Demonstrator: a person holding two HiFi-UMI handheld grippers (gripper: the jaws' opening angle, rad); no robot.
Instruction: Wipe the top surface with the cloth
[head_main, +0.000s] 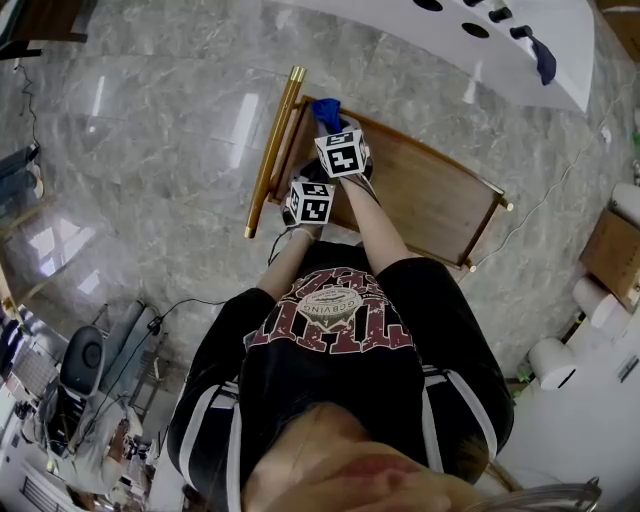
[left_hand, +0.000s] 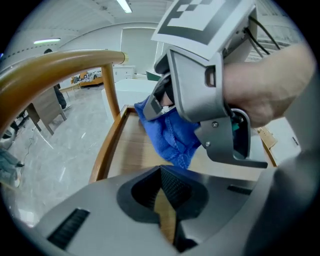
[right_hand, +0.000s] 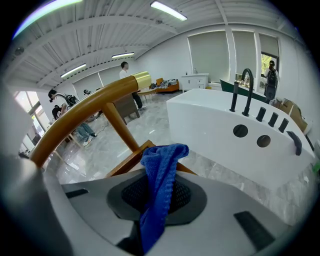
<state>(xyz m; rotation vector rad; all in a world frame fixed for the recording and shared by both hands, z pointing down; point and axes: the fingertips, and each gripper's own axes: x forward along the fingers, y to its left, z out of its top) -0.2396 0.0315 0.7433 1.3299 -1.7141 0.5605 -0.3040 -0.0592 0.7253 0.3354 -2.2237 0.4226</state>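
Grey marble floor (head_main: 150, 120) surrounds a white bathtub (right_hand: 210, 130) and a low wooden counter (left_hand: 131, 147) edged by a round gold-coloured rail (right_hand: 95, 107).

The blue knitted cloth (right_hand: 160, 175) is pinched between the right gripper's (right_hand: 157, 196) jaws, its free end hanging just over the counter's far corner. It looks soft, light and floppy. Gripped by one bunched fold, it should press flat and drag without slipping.

The left gripper's (left_hand: 162, 186) jaws are closed together and hold nothing.

The cloth shows no label. The grippers' cubes carry only square markers, and the shirt print is unreadable.
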